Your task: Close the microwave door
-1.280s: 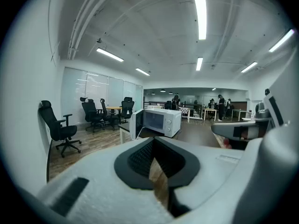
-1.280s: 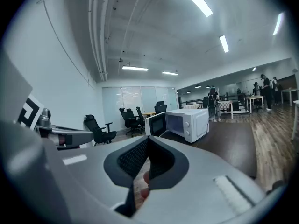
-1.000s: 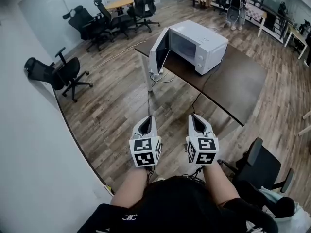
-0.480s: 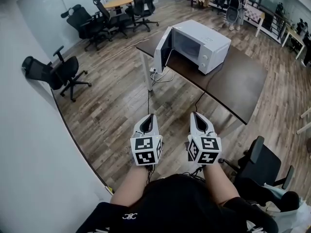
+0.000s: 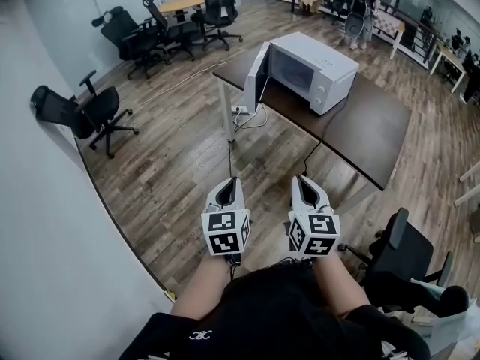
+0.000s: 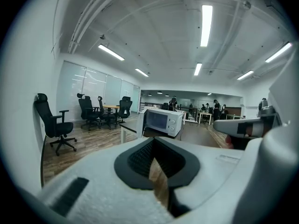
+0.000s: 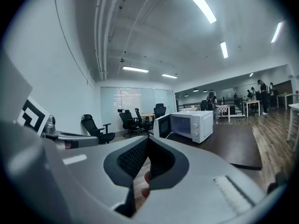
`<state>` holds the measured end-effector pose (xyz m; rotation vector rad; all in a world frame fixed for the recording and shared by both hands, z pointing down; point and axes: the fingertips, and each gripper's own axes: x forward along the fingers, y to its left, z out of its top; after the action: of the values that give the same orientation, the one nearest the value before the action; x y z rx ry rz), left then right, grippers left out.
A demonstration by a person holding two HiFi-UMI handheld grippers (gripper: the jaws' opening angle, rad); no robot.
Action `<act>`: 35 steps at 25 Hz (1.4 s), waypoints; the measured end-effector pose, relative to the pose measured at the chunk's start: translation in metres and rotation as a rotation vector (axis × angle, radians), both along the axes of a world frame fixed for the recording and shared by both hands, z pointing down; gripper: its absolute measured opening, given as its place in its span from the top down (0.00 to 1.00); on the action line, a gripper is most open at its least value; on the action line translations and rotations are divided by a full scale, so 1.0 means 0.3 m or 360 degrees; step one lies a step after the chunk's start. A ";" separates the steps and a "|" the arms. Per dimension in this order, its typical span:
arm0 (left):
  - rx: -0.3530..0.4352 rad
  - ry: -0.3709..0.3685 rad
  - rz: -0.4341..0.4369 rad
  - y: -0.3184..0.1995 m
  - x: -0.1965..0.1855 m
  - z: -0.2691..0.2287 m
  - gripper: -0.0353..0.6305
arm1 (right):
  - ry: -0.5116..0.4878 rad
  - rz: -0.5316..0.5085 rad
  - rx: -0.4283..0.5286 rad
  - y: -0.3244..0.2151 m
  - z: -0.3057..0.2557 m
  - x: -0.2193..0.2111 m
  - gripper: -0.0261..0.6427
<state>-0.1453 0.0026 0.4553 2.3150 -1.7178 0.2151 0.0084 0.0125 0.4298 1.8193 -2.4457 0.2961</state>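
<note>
The left hand-held gripper (image 5: pixel 230 183) is clenched. In its own view the dark jaw pads meet in a narrow seam with nothing between them. The right hand-held gripper (image 5: pixel 299 180) is clenched in the same way and is also empty. The two are held side by side, close in front of the person's torso. Both point forward over the wooden floor (image 5: pixel 180 163), well apart from everything else.

Ahead of them stands a dark brown bench (image 5: pixel 364 130) on white legs. The white microwave (image 5: pixel 319 62) sits at the bench's far left end, well apart from both hand-held grippers. The microwave door (image 5: pixel 255 77) stands wide open, swung out on its left-hand hinge so that it juts over the bench's corner. The dark cooking cavity is exposed behind it. Two round knobs sit on the panel at the right of the microwave's front. A thin cable (image 5: pixel 253 118) hangs from the bench edge beside one white leg and reaches the floor.

A black office chair (image 5: pixel 86 115) stands near the white wall on the left. More black chairs are gathered round a wooden table (image 5: pixel 184 6) farther back. Another black chair (image 5: pixel 401 250) stands just beside the person on the right. People stand among the tables at the far end of the room.
</note>
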 end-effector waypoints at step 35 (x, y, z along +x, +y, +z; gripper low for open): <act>-0.0015 -0.0020 -0.0049 -0.497 -0.001 0.052 0.93 | -0.0056 -0.0043 -0.0004 -0.558 0.028 0.011 0.95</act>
<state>-0.1456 -0.1464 0.4708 2.2836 -1.7534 0.2318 0.0117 -0.1549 0.4382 1.7933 -2.4898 0.3317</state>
